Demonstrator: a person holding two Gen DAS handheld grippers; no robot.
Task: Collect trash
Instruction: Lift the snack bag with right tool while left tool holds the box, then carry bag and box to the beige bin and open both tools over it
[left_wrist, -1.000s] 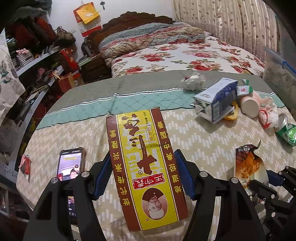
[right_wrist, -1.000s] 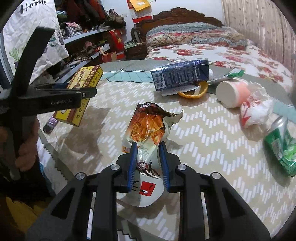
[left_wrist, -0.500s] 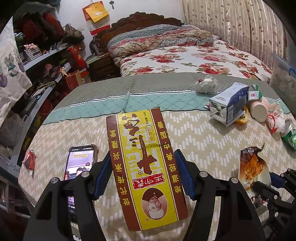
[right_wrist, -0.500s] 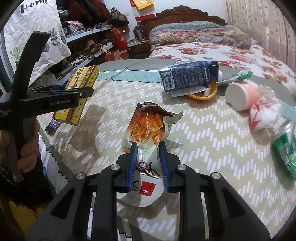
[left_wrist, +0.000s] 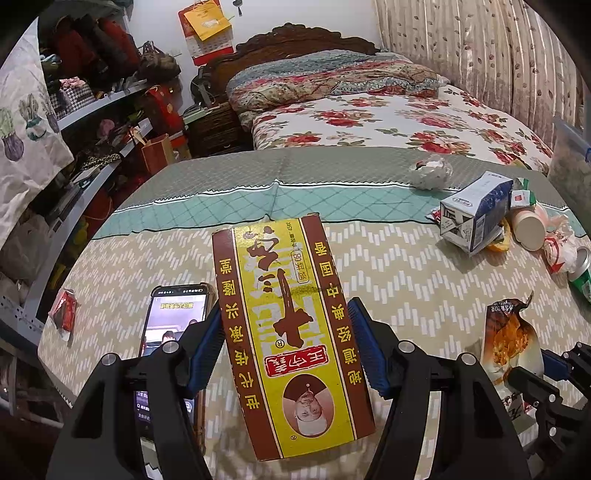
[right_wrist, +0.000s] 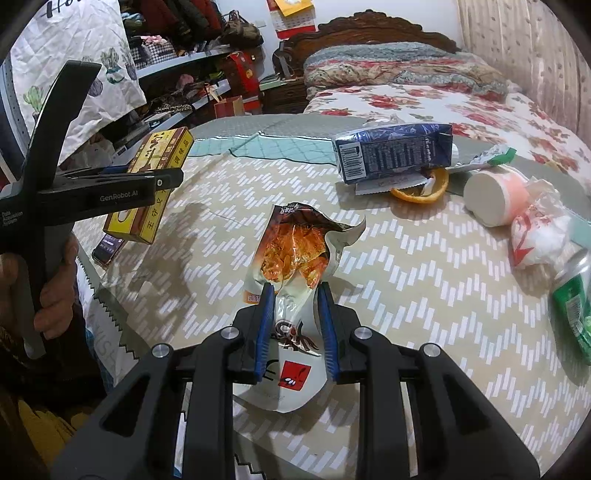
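Note:
My left gripper is shut on a yellow and brown carton and holds it above the table's near left part; the carton and left gripper also show in the right wrist view. My right gripper is shut on a torn orange snack bag, which also shows in the left wrist view. More trash lies at the table's far right: a blue milk carton, an orange peel, a pink cup, a white wrapper and a green can.
A phone lies on the tablecloth under the left gripper. A small red wrapper lies at the left edge. A crumpled white wad lies far back. A bed and cluttered shelves stand beyond.
Both grippers have drawn back toward the near left with their loads still held. The pile of trash at the right now sits farther from them.

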